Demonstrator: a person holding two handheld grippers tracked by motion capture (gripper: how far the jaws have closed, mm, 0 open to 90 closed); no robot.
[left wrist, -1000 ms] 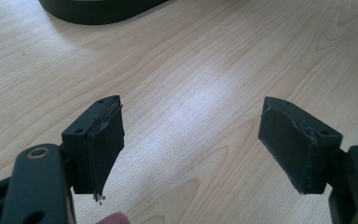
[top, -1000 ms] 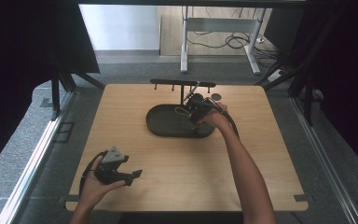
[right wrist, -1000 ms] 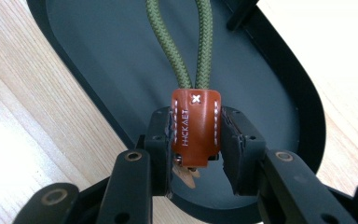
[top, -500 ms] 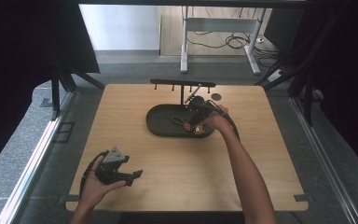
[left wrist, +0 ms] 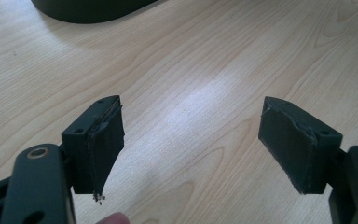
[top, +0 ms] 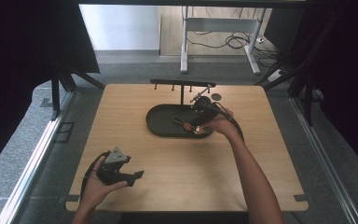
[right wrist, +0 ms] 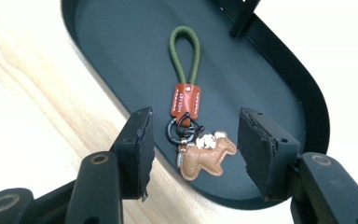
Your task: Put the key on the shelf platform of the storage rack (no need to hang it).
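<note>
A keychain point(right wrist: 186, 100) with a green cord loop, an orange leather tab, a black ring and a brown leather animal charm point(right wrist: 207, 156) lies flat in the black oval tray point(right wrist: 270, 79). My right gripper point(right wrist: 196, 123) hovers just over the charm end. Its jaws have just been opening and stand apart on either side of the charm without touching it. From above, the right gripper point(top: 200, 112) sits at the tray's right end with the keychain point(top: 185, 125) beside it. My left gripper point(top: 119, 169) rests open near the table's front left. Bare wood lies between its open jaws point(left wrist: 192, 109).
A black hook rack point(top: 182, 84) stands behind the tray point(top: 161, 122). A small dark round disc point(top: 216, 97) lies on the table to its right. The tray's edge point(left wrist: 88, 9) is far ahead of the left gripper. Bare wood spans the front and right.
The right gripper's jaws have opened and the hand has drawn back a little toward the tray's right end, leaving the keychain lying in the tray. The left hand has stayed put.
</note>
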